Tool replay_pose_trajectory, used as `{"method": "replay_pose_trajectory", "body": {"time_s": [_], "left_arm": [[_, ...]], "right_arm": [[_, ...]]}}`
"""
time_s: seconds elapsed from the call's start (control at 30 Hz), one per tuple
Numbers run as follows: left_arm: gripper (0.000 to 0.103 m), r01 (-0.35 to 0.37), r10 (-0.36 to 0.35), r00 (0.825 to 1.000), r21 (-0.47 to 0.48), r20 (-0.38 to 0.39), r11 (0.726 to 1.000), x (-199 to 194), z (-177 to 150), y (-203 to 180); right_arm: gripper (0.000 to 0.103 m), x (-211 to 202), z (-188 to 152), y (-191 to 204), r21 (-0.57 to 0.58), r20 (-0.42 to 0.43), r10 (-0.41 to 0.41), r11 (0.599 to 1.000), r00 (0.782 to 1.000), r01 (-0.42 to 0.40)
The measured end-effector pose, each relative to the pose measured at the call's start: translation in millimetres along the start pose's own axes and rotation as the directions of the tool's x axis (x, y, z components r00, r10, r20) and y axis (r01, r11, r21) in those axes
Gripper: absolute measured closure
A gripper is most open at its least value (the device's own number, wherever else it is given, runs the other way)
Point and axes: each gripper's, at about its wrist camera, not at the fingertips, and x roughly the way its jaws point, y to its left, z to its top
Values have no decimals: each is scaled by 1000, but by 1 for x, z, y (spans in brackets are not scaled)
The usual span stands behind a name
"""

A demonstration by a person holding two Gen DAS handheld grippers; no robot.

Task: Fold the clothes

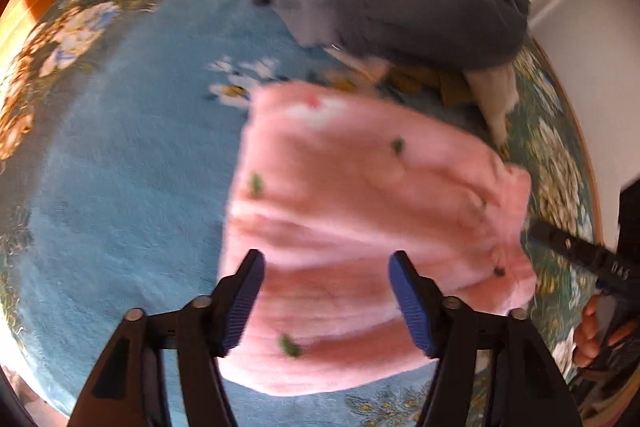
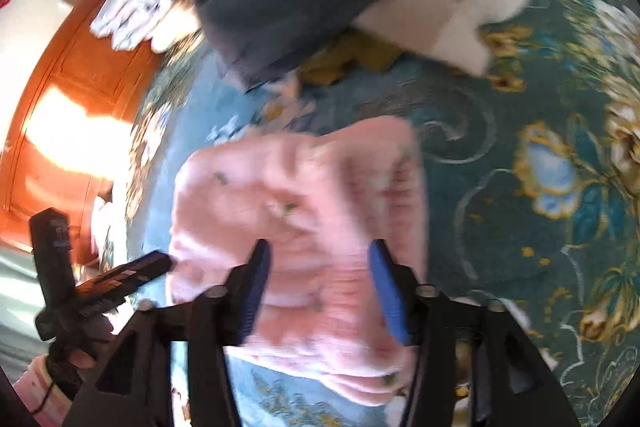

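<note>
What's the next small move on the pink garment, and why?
Probably lower both grippers to the near edge of the pink garment and pinch it. The left gripper and right gripper both look open above it, holding nothing, and it lies bunched on the blue rug. Frames are blurred.

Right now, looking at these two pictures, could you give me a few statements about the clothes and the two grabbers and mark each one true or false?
1. The pink garment lies on a blue floral carpet. True.
2. The left gripper is clamped shut on the pink garment. False: its jaws stand wide apart.
3. A dark grey garment lies beyond the pink one. True.
4. The right gripper is shut. False: its jaws are spread open over the pink garment.
5. The pink garment is plain, with no marks. False: it has small green spots.
6. A white garment lies beside the grey one. True.
</note>
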Motion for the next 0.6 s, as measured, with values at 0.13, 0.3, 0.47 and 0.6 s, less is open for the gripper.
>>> {"method": "replay_pose_trajectory", "body": {"time_s": [0.13,0.3,0.47,0.6], "left_arm": [[24,24,-30,998,-107,-55,994,29,10,34],[23,130,-157,983,-251,-94,959,62,13,64],[32,220,-266,956,-295,-125,930,76,9,62],[64,278,-318,942,-279,-109,919,75,10,56]], "right_arm": [[20,26,-9,-34,159,-63,75,985,995,-64],[20,61,-15,-53,280,-96,134,955,986,-102],[34,69,-14,-55,395,-80,133,914,988,-92],[56,60,-15,-37,398,-68,58,917,996,-27]]}}
